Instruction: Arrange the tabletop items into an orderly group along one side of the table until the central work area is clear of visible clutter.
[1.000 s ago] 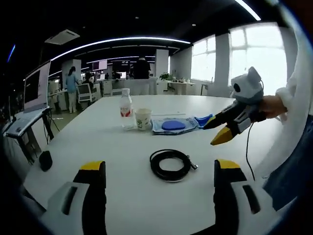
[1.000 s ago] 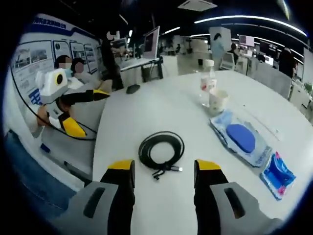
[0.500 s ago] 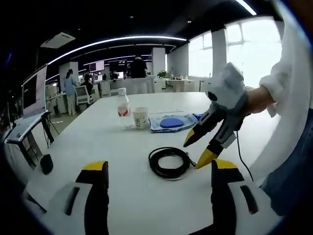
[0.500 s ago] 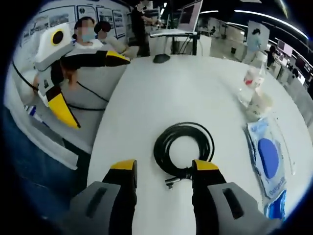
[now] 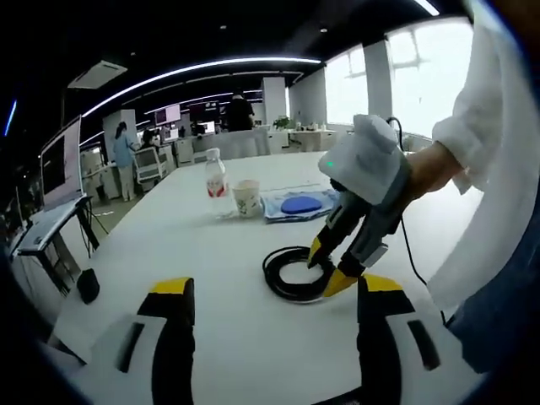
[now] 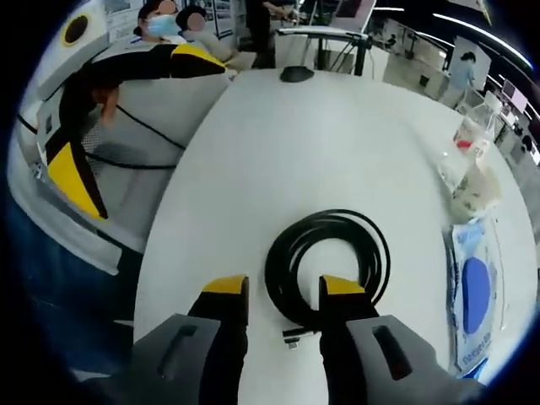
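Close the spread-jawed right gripper (image 6: 283,291) squarely over the coiled cable's (image 6: 329,253) near strands, seemingly straddled already.

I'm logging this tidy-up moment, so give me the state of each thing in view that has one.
Black cable: coiled, flat on the table, not gripped.
Right gripper: open, jaws astride the coil's near edge.
Left gripper: open, holding nothing.
Water bottle: upright, capped.
Paper cup: upright beside the bottle.
Blue packet: lying flat.
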`<state>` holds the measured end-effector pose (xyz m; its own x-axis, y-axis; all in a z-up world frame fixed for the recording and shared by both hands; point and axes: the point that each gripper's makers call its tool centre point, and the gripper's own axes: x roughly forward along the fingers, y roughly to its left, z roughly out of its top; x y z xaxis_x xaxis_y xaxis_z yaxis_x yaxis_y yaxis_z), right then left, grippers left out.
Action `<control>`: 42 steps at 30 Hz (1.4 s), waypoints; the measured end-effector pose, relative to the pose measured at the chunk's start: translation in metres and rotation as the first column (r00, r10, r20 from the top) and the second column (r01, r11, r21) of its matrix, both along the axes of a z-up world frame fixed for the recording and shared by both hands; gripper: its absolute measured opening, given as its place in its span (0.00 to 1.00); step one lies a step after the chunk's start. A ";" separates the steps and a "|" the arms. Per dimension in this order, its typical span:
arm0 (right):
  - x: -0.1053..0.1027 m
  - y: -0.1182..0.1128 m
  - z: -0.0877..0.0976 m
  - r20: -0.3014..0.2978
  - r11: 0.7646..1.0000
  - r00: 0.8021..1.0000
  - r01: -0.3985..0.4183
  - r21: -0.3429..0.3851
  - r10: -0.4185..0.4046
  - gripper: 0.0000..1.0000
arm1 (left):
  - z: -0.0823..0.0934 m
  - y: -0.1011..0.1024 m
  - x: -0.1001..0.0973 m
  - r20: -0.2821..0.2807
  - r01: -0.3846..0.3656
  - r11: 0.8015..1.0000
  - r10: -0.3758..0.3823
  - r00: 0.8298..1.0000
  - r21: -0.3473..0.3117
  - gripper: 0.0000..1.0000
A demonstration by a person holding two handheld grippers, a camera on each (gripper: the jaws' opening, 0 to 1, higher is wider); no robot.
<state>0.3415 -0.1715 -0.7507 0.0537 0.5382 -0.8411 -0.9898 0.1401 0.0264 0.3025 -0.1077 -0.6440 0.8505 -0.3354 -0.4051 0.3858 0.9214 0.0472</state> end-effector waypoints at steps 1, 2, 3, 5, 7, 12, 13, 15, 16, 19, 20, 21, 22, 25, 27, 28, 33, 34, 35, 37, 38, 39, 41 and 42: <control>-0.001 0.000 -0.004 -0.006 1.000 1.000 0.000 -0.018 0.000 0.28 | 0.000 0.001 0.000 0.001 -0.002 1.000 0.002 1.000 0.000 0.81; -0.001 0.000 -0.006 -0.004 1.000 1.000 -0.002 -0.023 0.002 0.27 | 0.000 0.001 0.000 0.000 -0.003 1.000 0.003 1.000 0.001 0.81; -0.001 0.001 -0.009 -0.001 0.999 1.000 -0.005 -0.033 0.005 0.26 | -0.001 0.001 0.000 -0.002 -0.004 1.000 0.004 1.000 0.002 0.81; -0.002 0.001 -0.011 -0.003 0.999 1.000 -0.003 -0.042 0.003 0.25 | -0.002 0.002 0.000 -0.007 -0.004 1.000 0.004 1.000 0.009 0.80; -0.002 0.001 -0.014 -0.010 0.998 1.000 0.001 -0.056 -0.002 0.24 | -0.004 0.002 -0.001 -0.012 -0.004 1.000 0.004 1.000 0.019 0.79; -0.002 0.000 -0.019 -0.022 0.997 1.000 0.010 -0.074 -0.012 0.22 | -0.005 0.003 -0.001 -0.018 -0.006 1.000 0.006 1.000 0.029 0.78; -0.002 -0.001 -0.021 -0.022 0.997 1.000 0.009 -0.081 -0.011 0.21 | -0.005 0.003 -0.001 -0.019 -0.007 1.000 0.007 1.000 0.030 0.78; 0.000 -0.001 -0.023 -0.007 0.997 1.000 0.009 -0.080 -0.010 0.18 | -0.007 0.004 -0.001 -0.025 -0.009 0.999 0.010 1.000 0.033 0.78; 0.003 -0.001 -0.024 0.002 0.996 1.000 0.010 -0.086 -0.010 0.16 | -0.008 0.004 -0.001 -0.028 -0.009 0.999 0.010 1.000 0.036 0.78; 0.004 -0.001 -0.023 -0.022 0.996 0.999 0.040 -0.083 -0.042 0.15 | -0.010 0.005 -0.002 -0.039 -0.011 0.999 0.013 0.999 0.045 0.76; 0.004 -0.001 -0.023 -0.018 0.996 0.999 0.030 -0.083 -0.032 0.15 | -0.010 0.006 -0.002 -0.040 -0.012 0.999 0.014 0.999 0.048 0.75; 0.004 -0.001 -0.023 0.003 0.997 1.000 -0.019 -0.078 0.020 0.15 | -0.010 0.006 -0.002 -0.039 -0.012 0.999 0.014 0.999 0.049 0.75; 0.005 -0.002 -0.023 0.021 0.996 0.999 -0.036 -0.075 0.038 0.13 | -0.010 0.006 -0.002 -0.037 -0.015 0.999 0.016 0.999 0.049 0.75; 0.007 -0.003 -0.024 0.006 0.998 1.000 0.003 -0.060 -0.003 0.09 | -0.010 0.007 -0.001 -0.038 -0.020 0.999 0.022 0.999 0.049 0.74; 0.007 -0.004 -0.023 0.017 0.998 1.000 0.005 -0.060 -0.004 0.04 | -0.010 0.008 -0.002 -0.041 -0.023 0.998 0.025 0.999 0.055 0.74; 0.007 -0.004 -0.022 0.019 0.998 1.000 0.024 -0.063 -0.023 0.04 | -0.010 0.008 -0.002 -0.042 -0.023 0.998 0.025 0.999 0.058 0.73; 0.008 -0.004 -0.017 0.091 0.998 0.996 -0.012 -0.060 0.018 0.01 | -0.013 0.009 -0.003 -0.054 -0.022 0.998 0.025 0.998 0.067 0.71; 0.006 -0.005 -0.014 0.087 0.999 0.996 0.002 -0.054 0.003 0.01 | -0.014 0.009 -0.003 -0.056 -0.021 0.997 0.025 0.998 0.071 0.71; 0.006 -0.005 -0.013 0.089 0.999 0.996 0.008 -0.048 -0.003 0.01 | -0.014 0.009 -0.003 -0.057 -0.021 0.997 0.025 0.998 0.072 0.71; 0.014 -0.010 -0.003 0.126 0.999 0.992 0.027 -0.029 -0.024 0.01 | -0.018 0.009 -0.004 -0.073 -0.019 0.997 0.024 0.997 0.080 0.71; 0.017 -0.013 0.001 0.138 0.999 0.990 0.035 -0.021 -0.032 0.01 | -0.020 0.010 -0.005 -0.084 -0.018 0.996 0.026 0.996 0.092 0.70; 0.021 -0.016 0.006 0.149 0.999 0.988 0.051 -0.005 -0.049 0.01 | -0.020 0.010 -0.005 -0.082 -0.016 0.995 0.024 0.996 0.095 0.70; 0.030 -0.024 0.016 0.148 0.993 0.982 0.116 0.038 -0.120 0.00 | -0.019 0.010 -0.005 -0.077 -0.016 0.995 0.024 0.997 0.096 0.70; 0.033 -0.028 0.020 0.157 0.993 0.981 0.108 0.042 -0.113 0.00 | -0.019 0.010 -0.005 -0.076 -0.016 0.995 0.024 0.997 0.096 0.70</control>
<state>0.3742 -0.1993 -0.7310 0.2465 0.5490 -0.7987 -0.9601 0.2507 -0.1239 0.2979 -0.0979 -0.6632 0.8216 -0.2751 -0.4993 0.3732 0.9217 0.1062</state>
